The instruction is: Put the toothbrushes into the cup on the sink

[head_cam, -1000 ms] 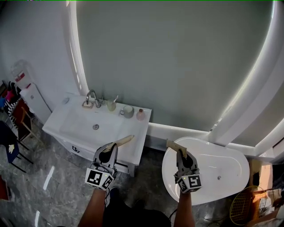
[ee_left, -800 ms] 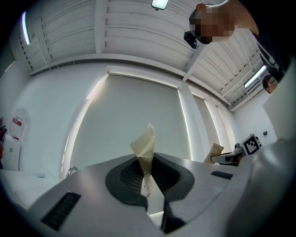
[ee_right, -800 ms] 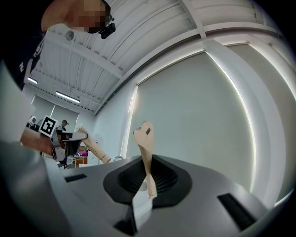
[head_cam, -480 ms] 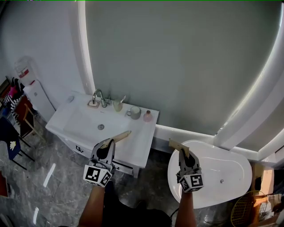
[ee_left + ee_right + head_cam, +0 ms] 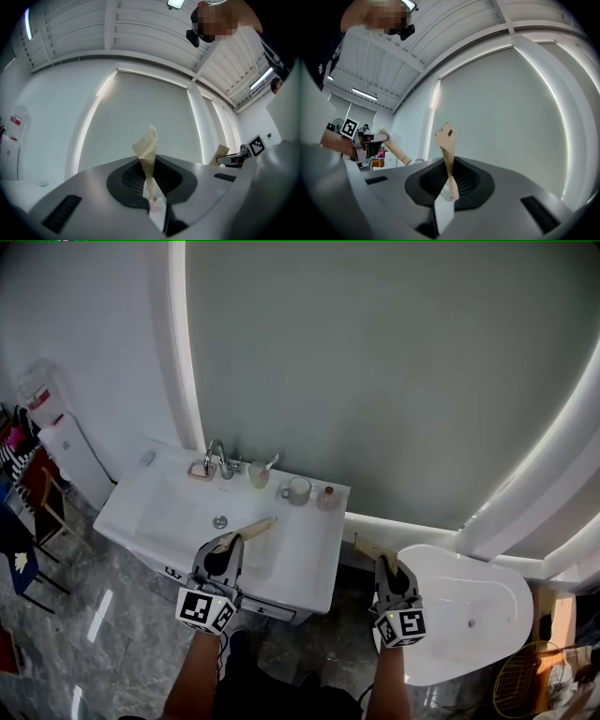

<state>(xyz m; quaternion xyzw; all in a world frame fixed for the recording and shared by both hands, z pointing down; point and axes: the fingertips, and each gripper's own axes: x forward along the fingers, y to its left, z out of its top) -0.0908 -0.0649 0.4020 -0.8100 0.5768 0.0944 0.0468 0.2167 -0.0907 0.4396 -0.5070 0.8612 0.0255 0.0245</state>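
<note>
In the head view a white sink (image 5: 169, 507) stands against the wall, with a faucet (image 5: 217, 458) at its back. Beside the faucet is a small pale cup (image 5: 258, 476) with one toothbrush (image 5: 271, 463) leaning in it. A grey mug (image 5: 297, 490) and a pink bottle (image 5: 328, 497) stand to its right. My left gripper (image 5: 264, 522) hovers over the sink's front right part, shut, with nothing between its taped tips (image 5: 147, 144). My right gripper (image 5: 362, 543) is right of the sink, also shut and empty (image 5: 446, 138).
A white oval bathtub (image 5: 469, 615) lies at the lower right. A water dispenser (image 5: 58, 442) and chairs (image 5: 19, 521) stand at the left over a grey marble floor. A racket (image 5: 523, 681) lies at the bottom right corner. An arched pale wall rises behind the sink.
The sink and bathtub have slid rightward and down in the head view, so the sink now lies under the left gripper. Both grippers keep their pose and stay shut.
</note>
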